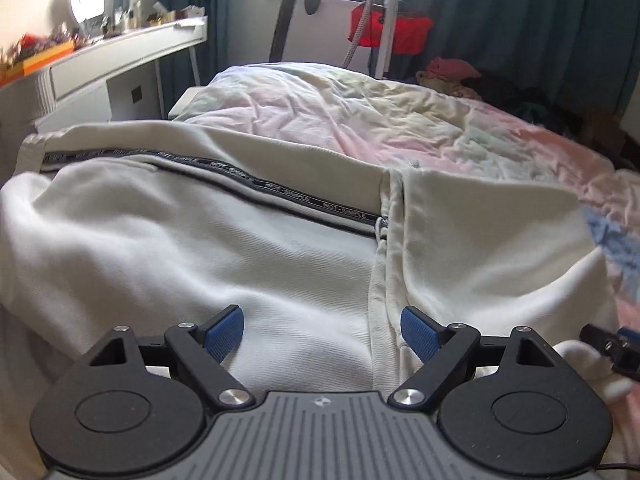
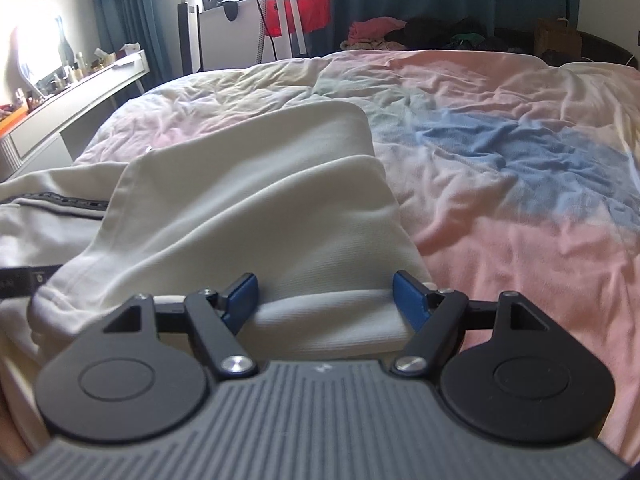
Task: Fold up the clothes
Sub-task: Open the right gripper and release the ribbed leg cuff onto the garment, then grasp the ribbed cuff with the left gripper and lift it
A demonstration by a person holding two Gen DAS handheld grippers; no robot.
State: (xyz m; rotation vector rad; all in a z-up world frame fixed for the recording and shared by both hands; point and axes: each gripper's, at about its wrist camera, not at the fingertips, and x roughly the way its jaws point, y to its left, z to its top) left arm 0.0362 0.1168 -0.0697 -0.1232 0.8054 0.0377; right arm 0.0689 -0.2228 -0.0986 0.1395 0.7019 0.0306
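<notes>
A cream-white garment with a dark lettered tape stripe lies folded on the bed. My left gripper is open just above its near edge, blue pads wide apart over the cloth. My right gripper is open over the garment's right end, its pads on either side of a rolled fold of cloth. The right gripper's tip also shows at the right edge of the left wrist view.
The pink, blue and cream bedspread spreads to the right and behind. A white desk with clutter stands at the left. A clothes pile, a stand with a red cloth and dark curtains are behind the bed.
</notes>
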